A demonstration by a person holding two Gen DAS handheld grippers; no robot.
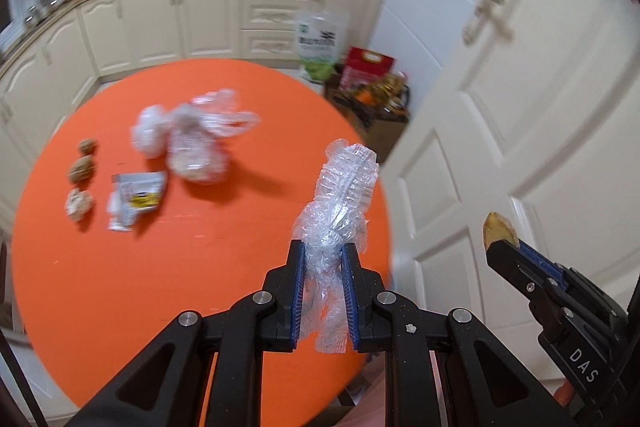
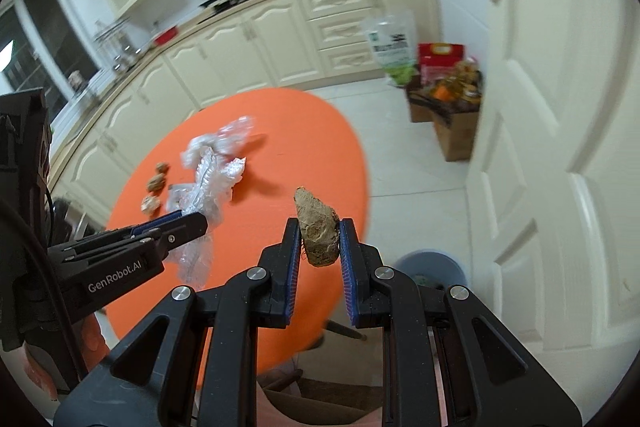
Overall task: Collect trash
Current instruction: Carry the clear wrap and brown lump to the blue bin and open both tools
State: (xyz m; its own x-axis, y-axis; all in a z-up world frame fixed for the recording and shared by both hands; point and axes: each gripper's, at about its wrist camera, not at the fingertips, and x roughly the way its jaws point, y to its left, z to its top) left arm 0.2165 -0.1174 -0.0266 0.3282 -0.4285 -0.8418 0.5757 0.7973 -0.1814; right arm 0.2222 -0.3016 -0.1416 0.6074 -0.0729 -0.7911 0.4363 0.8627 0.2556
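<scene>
Above the round orange table (image 1: 120,287), the left gripper (image 1: 323,251), marked "GenRobot.AI", clamps crumpled clear plastic (image 1: 340,195); the right gripper (image 2: 319,227), marked "DAS", pinches a brown chunk (image 2: 318,227) near a grey bin (image 2: 434,265).

my left gripper (image 1: 323,247) is raised, jaws clamped on something, pointing forward; my right gripper (image 2: 320,225) beside it is lifted too, jaws also pinching something.
</scene>
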